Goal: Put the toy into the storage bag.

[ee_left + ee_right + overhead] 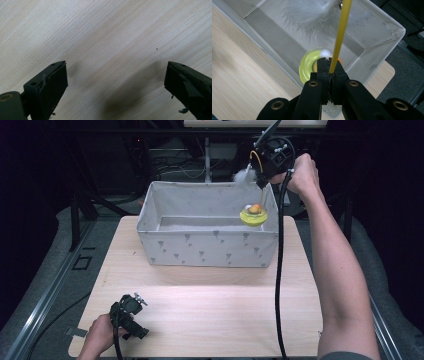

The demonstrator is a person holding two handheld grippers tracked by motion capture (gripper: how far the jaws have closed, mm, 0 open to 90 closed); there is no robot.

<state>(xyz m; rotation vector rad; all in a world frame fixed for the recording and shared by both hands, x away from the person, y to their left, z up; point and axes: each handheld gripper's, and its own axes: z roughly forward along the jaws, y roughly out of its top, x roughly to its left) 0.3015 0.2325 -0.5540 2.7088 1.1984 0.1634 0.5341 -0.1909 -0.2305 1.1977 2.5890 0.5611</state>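
Wooden table (210,305), dark room: your right gripper (263,181) is clamping the cat toy (253,214) by its yellow wand, hanging it over the fabric bin (207,247) at 2 o'clock. Lowering and release are pending. Left gripper (131,330) is resting at 7 o'clock, jaws apart, empty.

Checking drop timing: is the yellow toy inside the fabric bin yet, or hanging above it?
Hanging. The yellow toy dangles by its stalk from the shut right tongs, over the fabric bin, by its right rim.

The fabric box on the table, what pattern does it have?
The pale grey fabric box carries small darker grey heart-like marks scattered over its front; the high view shows them best.
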